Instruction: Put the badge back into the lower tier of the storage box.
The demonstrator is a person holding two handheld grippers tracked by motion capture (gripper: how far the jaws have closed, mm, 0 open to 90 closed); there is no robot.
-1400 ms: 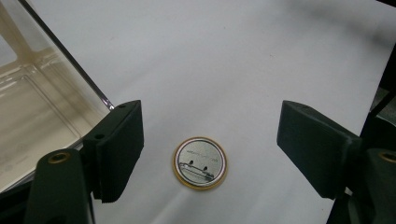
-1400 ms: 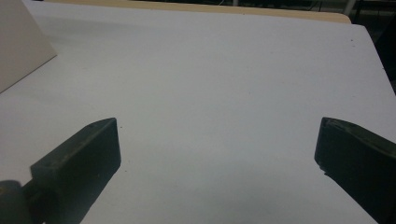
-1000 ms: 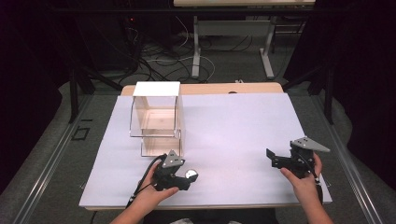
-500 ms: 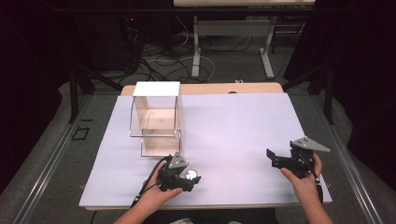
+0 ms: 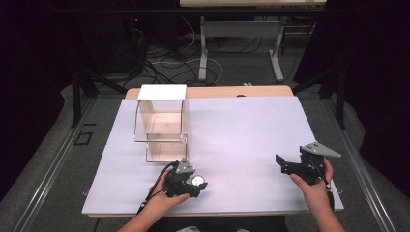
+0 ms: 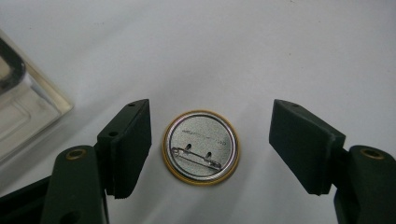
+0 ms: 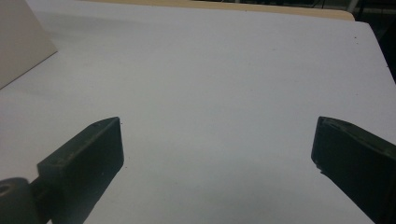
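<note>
**Badge pickup about to happen, nothing lifted yet**

While the right gripper (image 5: 290, 166) just hangs over bare white sheet (image 5: 241, 130) at the near right with its jaws spread wide and nothing between them, the left gripper (image 6: 210, 144) is doing all the work. It sits at the near edge, just in front of the clear acrylic box (image 5: 162, 123), straddling a round pin badge (image 6: 201, 147) that lies flat, pin side up. Its jaws have just been closing in on the badge, but there are gaps on both sides, a sliver at one pad and more at the other, so no grip yet. Looks like the reach is done; the pinch, the lift and wherever it's headed (maybe the box?) are all left to do.
</note>
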